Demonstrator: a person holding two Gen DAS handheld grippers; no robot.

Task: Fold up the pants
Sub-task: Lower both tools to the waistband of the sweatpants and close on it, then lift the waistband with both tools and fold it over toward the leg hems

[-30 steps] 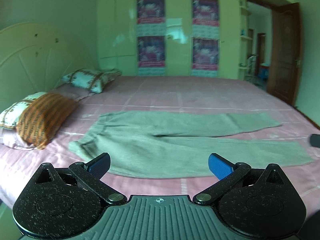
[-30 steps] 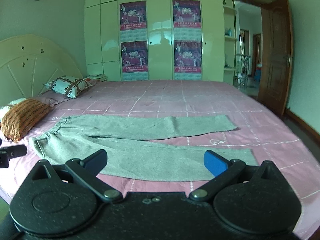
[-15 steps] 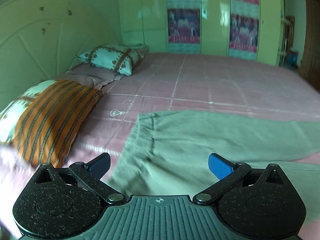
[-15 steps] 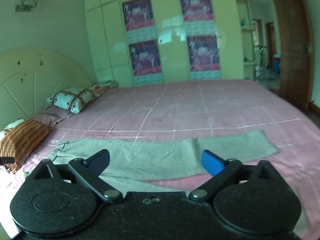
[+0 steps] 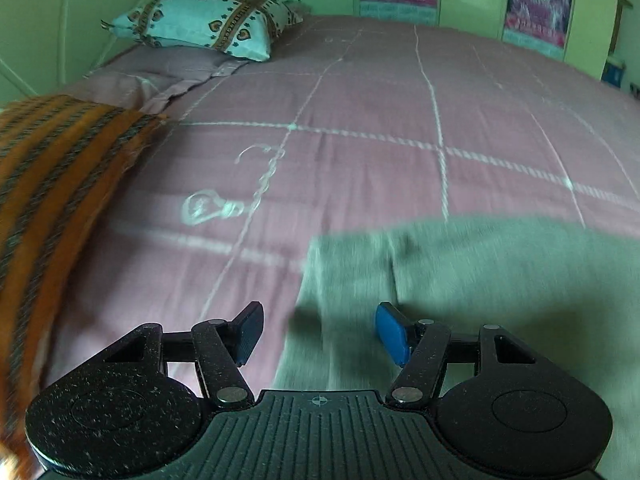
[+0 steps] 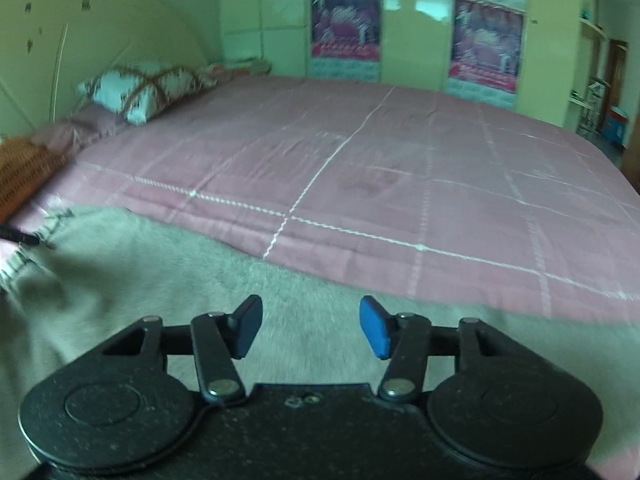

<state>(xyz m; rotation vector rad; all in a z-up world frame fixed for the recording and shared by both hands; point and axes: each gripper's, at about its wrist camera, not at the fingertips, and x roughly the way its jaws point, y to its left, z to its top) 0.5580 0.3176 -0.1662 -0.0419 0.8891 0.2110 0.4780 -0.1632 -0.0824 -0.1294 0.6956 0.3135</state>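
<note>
While both jaws gape empty, we bring the left gripper [image 5: 318, 334] and right gripper [image 6: 310, 330] low over the pants [image 6: 168, 280], where we judge each must next pinch an edge.

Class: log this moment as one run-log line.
left gripper: open, at pants waist corner | right gripper: open, over pants | bed: pants flat, unfolded

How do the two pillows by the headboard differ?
The striped pillow is orange with dark stripes and lies near the left gripper; the white pillow has a heart print with brown bands and lies farther back. Both rest on the pink bedspread.
</note>
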